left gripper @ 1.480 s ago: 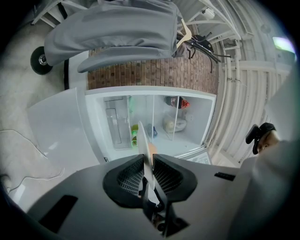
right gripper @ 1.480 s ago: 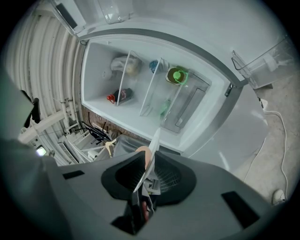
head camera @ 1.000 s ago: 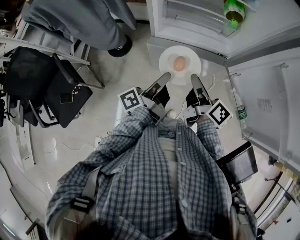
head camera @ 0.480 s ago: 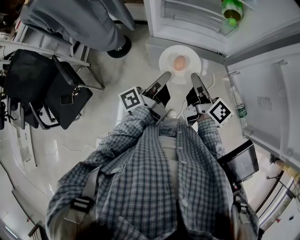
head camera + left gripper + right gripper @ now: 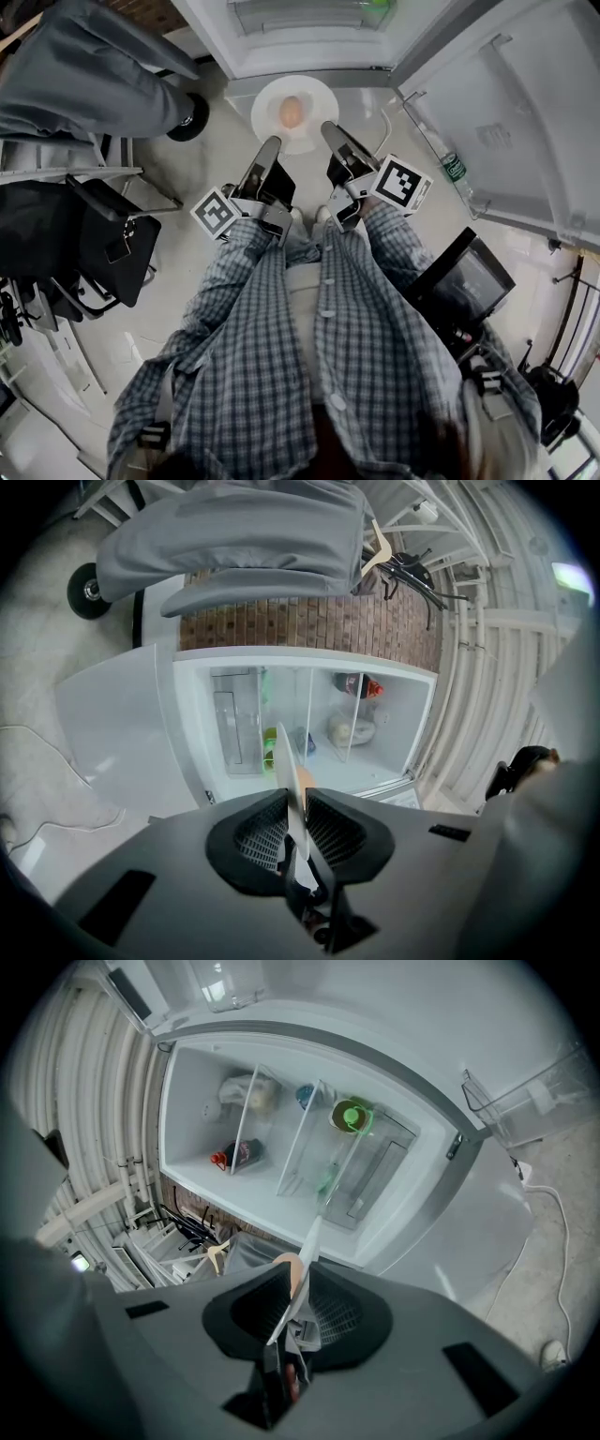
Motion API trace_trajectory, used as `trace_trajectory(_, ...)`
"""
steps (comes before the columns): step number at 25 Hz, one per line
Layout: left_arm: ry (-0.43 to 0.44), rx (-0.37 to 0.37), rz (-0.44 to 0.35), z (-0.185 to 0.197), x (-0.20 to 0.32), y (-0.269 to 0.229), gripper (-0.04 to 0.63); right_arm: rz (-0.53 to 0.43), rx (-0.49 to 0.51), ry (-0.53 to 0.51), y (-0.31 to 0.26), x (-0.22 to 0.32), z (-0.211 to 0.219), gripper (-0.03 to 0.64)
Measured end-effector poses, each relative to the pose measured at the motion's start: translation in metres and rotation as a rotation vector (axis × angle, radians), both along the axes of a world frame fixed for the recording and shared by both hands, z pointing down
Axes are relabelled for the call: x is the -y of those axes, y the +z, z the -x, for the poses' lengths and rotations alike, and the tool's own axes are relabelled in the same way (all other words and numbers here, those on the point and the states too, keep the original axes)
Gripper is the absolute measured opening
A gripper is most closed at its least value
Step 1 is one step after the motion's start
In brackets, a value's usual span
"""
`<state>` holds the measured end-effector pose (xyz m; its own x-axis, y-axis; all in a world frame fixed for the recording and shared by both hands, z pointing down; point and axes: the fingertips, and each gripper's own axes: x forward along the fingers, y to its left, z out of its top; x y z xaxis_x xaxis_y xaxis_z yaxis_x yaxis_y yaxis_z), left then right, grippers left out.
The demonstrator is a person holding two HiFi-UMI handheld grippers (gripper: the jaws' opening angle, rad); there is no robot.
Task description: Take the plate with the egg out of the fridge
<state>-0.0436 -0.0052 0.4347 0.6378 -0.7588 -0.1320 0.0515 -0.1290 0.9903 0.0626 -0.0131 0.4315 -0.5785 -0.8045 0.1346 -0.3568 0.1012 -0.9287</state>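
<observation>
Looking down, head view: the round white ceramic plate [image 5: 319, 98] is hanging between both grippers, just outside the open white fridge [image 5: 281, 37], above the pale floor [image 5: 211, 169].
Egg: the pale brown egg [image 5: 292, 112] is lying at the plate's middle.
Left gripper, head view: the left gripper [image 5: 273, 143] is pinching the plate's near-left rim.
Right gripper, head view: the right gripper [image 5: 329, 129] is pinching the near-right rim.
Left gripper view: both jaws are pressing tight on the plate's thin edge, the fridge's lit shelves facing them.
Right gripper view: its jaws are likewise clamping the rim, the egg showing beside it; a green bottle [image 5: 352, 1115] is standing inside the fridge.
</observation>
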Motion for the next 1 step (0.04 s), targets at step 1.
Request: trace_trajectory(1, -0.008, 0.002, -0.004, 0.0018, 0.0001, -0.0008, 0.067, 0.009, 0.002, -0.004, 0.0013, 0.0001, 0.0015, 0.069)
